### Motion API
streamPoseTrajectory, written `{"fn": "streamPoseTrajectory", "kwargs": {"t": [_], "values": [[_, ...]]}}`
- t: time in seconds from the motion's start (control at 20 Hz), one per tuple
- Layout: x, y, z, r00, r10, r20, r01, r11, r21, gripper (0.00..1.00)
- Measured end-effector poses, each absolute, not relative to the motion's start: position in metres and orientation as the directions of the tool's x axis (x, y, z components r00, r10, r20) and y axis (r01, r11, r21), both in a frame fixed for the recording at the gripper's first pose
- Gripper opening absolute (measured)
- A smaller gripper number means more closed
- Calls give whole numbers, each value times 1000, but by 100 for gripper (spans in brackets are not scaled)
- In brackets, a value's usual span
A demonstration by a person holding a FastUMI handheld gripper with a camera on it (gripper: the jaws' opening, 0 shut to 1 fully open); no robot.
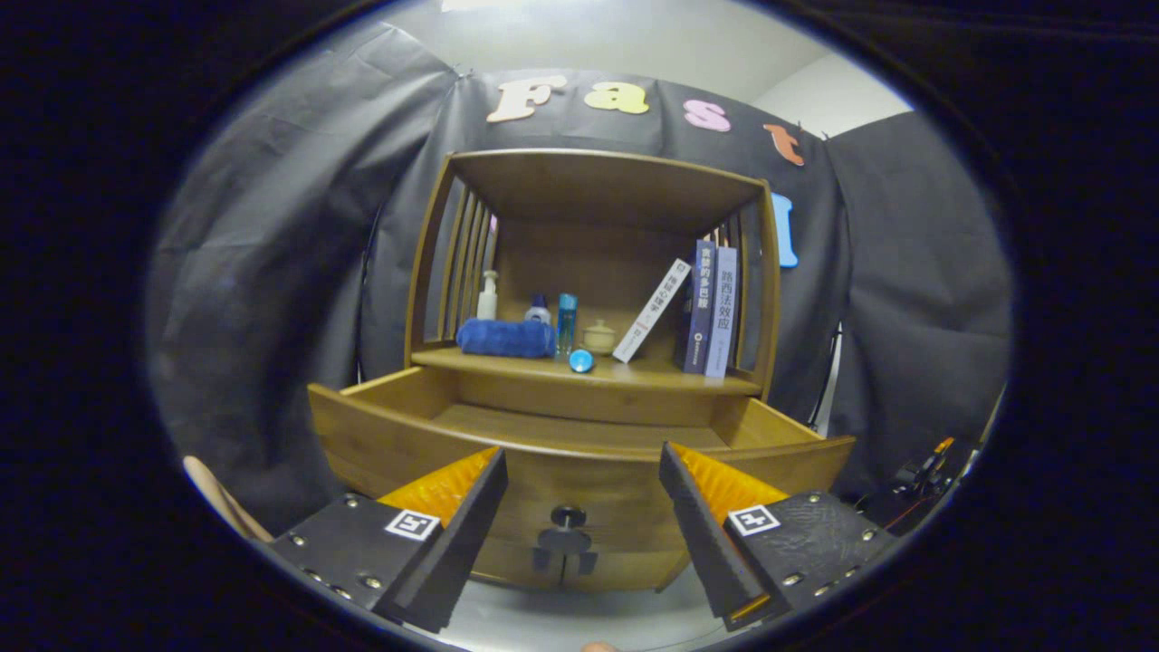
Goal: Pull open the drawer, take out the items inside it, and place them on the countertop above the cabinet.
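Note:
The wooden drawer (389, 426) of the cabinet stands pulled out toward me, and the part of its floor that shows is bare. My gripper (579, 471) is open, its two fingers spread wide in front of the drawer's front panel with nothing between them. The dark knob (568, 518) on that panel sits low between the fingers. On the countertop (670, 373) above the drawer lie a rolled blue towel (505, 337) and a small blue round item (581, 360), with a blue bottle (567, 322) standing behind.
Also on the countertop are a white pump bottle (488, 295), a small cream jar (598, 336), a leaning white book (652, 311) and upright blue books (711, 308). Slatted sides and a top board frame the shelf. A pale curved chair-like edge (217, 498) is at the lower left.

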State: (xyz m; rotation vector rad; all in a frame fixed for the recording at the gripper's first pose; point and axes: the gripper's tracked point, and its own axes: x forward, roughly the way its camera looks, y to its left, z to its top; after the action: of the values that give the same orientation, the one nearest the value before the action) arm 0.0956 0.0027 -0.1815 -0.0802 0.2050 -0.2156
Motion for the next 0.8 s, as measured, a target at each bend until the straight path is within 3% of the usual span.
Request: {"fn": "streamPoseTrajectory", "kwargs": {"t": [0.8], "values": [[115, -5, -220, 924, -260, -280, 243, 965, -96, 98]]}}
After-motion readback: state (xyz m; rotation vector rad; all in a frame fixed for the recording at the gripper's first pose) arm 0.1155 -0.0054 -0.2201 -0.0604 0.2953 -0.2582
